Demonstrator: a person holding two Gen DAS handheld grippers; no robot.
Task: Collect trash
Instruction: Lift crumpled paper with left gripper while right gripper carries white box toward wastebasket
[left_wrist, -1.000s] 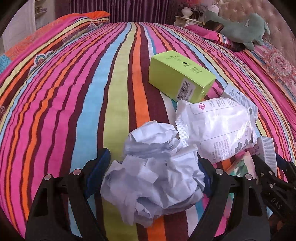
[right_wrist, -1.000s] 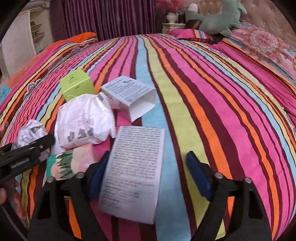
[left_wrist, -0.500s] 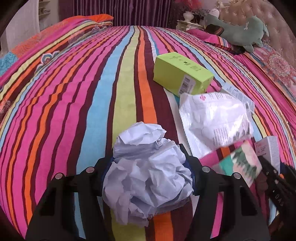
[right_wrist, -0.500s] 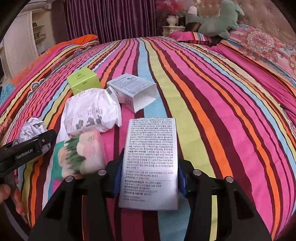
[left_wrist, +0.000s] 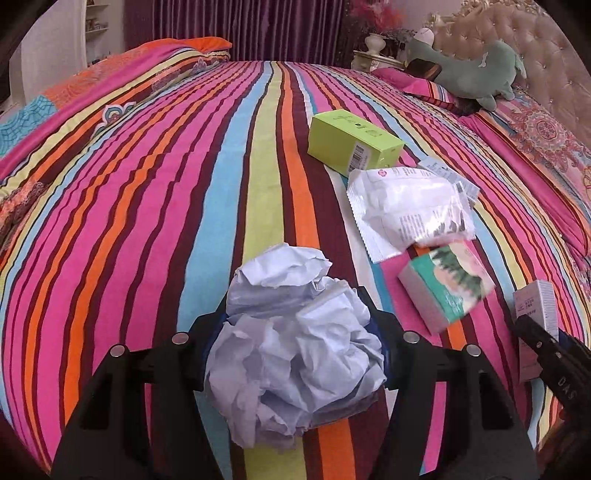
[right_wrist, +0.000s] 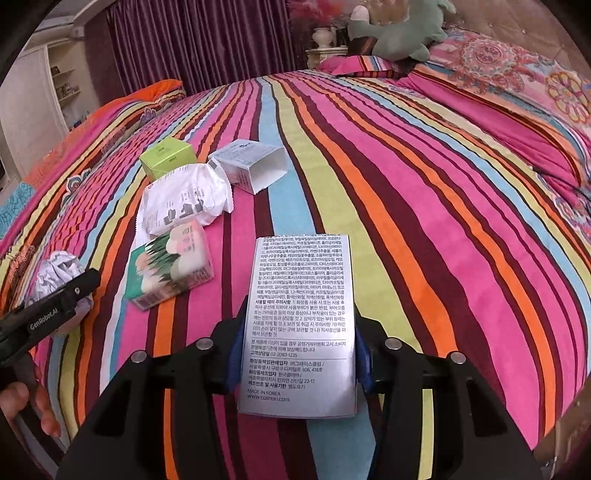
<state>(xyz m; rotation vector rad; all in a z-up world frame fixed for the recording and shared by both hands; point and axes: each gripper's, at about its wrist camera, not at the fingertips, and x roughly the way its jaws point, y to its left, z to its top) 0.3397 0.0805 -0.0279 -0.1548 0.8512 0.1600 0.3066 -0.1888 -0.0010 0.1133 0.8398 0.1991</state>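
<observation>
Crumpled paper (left_wrist: 295, 343) now clamped in left jaws; right jaws, earlier open, grip printed box (right_wrist: 299, 325).

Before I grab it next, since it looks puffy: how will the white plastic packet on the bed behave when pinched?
The white packet looks soft and crinkly, so it will likely cave in rather than resist. Its glossy film may slip between pads. It seems light for its bulk; lifted by one end, the rest could well sag.

The bedspread (left_wrist: 147, 221) is soft matt cloth. The paper ball (left_wrist: 295, 332) is crumpled, the wrapper (left_wrist: 406, 210) glossy plastic, the green box (left_wrist: 351, 142) smooth cardboard.
</observation>
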